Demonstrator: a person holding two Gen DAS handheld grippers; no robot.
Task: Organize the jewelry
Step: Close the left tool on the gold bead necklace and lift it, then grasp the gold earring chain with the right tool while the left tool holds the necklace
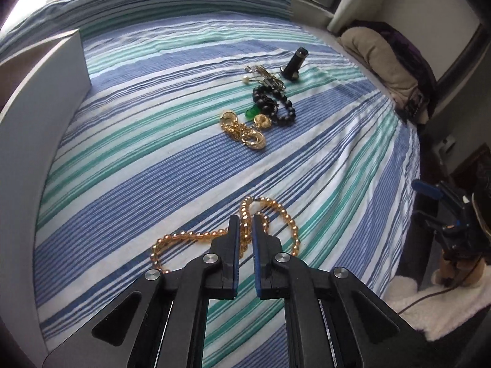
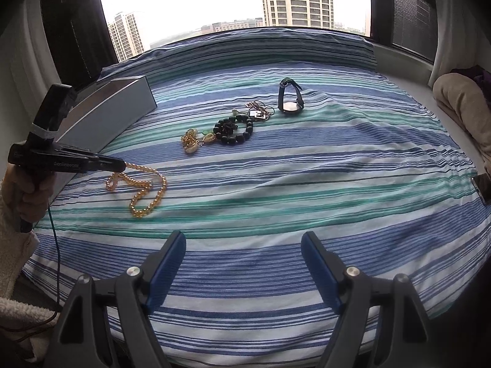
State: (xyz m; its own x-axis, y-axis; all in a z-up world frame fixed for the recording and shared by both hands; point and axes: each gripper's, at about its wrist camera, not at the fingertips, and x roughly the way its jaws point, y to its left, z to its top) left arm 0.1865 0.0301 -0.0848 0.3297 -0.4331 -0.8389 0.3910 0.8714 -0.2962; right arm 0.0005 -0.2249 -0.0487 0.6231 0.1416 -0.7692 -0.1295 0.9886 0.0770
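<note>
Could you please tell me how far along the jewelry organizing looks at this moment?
Nothing looks put away yet. In hand: the left gripper is shut on the gold bead necklace, beside the white box. Left on the bed: black bead bracelet, gold chain pieces, wristwatch. The right gripper is open, empty.

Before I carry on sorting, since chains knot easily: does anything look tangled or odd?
Yes. The black bead bracelet, gold chains and thin chains lie heaped together mid-bed, overlapping. The gold bead necklace lies apart.
</note>
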